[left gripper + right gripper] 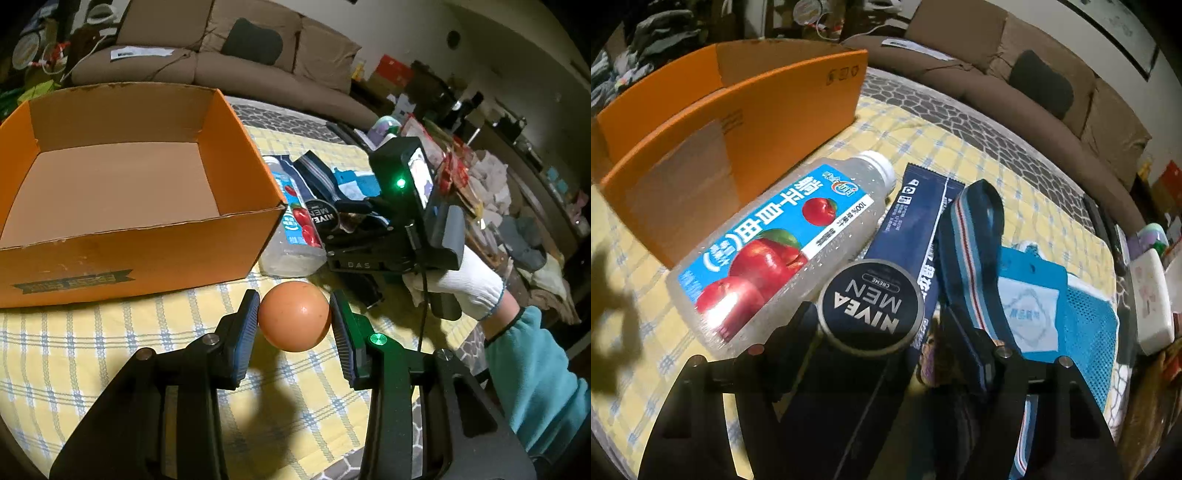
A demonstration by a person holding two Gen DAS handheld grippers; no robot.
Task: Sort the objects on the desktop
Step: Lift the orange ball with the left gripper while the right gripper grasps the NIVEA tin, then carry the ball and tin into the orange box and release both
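My left gripper [294,317] is shut on a brown egg [293,315] and holds it above the yellow checked cloth [110,350], just in front of the empty orange cardboard box [110,258]. My right gripper [877,325] is open, its jaws on either side of a round Nivea Men tin [870,304], which lies against an apple juice bottle [768,251]. The tin [320,218], the bottle [295,229] and the right gripper [354,221] also show in the left wrist view. The box [746,122] stands left of the bottle.
A dark blue snack packet [916,221], a striped strap [971,243] and a blue mesh pouch [1052,295] lie right of the tin. A white case [1152,295] sits at the table's right edge. A brown sofa [221,48] stands behind.
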